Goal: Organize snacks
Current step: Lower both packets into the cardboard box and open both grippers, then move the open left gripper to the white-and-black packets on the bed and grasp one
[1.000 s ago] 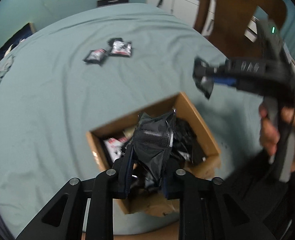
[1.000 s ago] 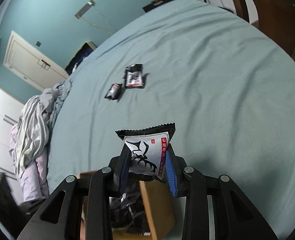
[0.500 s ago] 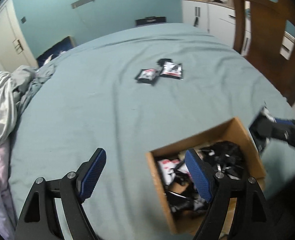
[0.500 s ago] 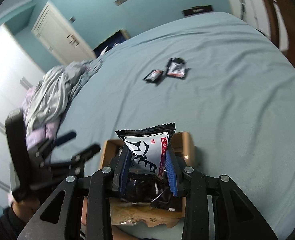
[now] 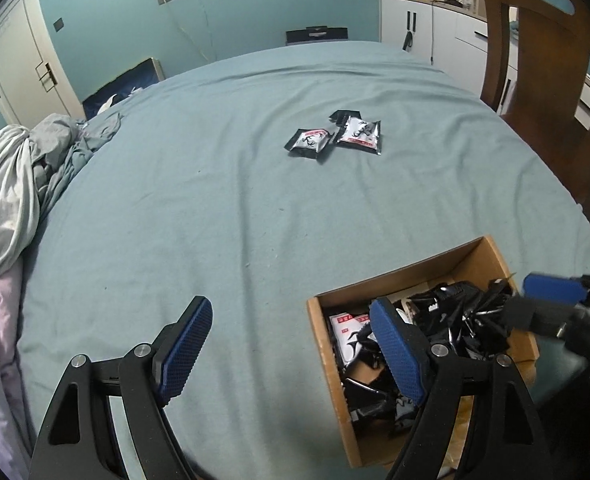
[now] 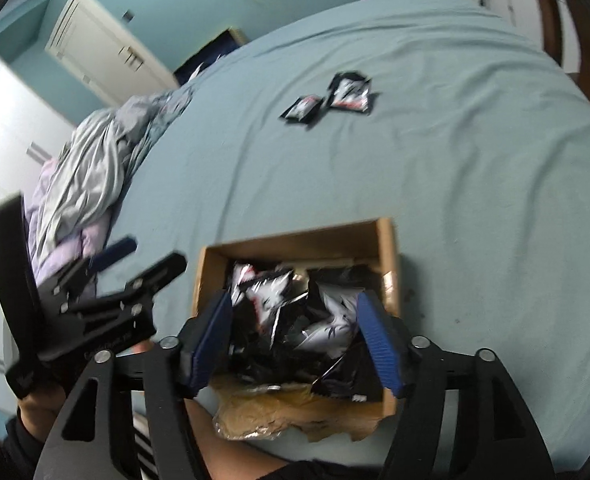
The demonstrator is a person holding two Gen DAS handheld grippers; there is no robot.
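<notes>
A cardboard box (image 5: 471, 258) full of black and white snack packets (image 5: 447, 320) stands on the teal bed near its front edge; it also shows in the right wrist view (image 6: 295, 240). Two snack packets (image 5: 337, 136) lie side by side farther out on the bed, also in the right wrist view (image 6: 329, 98). My left gripper (image 5: 291, 344) is open and empty, just left of the box. My right gripper (image 6: 295, 344) is open and empty, directly over the packets (image 6: 291, 308) in the box.
Crumpled grey and lilac bedding (image 5: 11, 192) lies at the bed's left side. A wooden chair (image 5: 543, 80) stands at the right. White cabinets (image 5: 427, 28) and a white door (image 5: 19, 72) are behind the bed. Crumpled brown paper (image 6: 279, 412) sits at the box's near edge.
Both grippers opened and dropped their snack packets into the box. The left gripper moved left off the box; the right gripper moved over it.
</notes>
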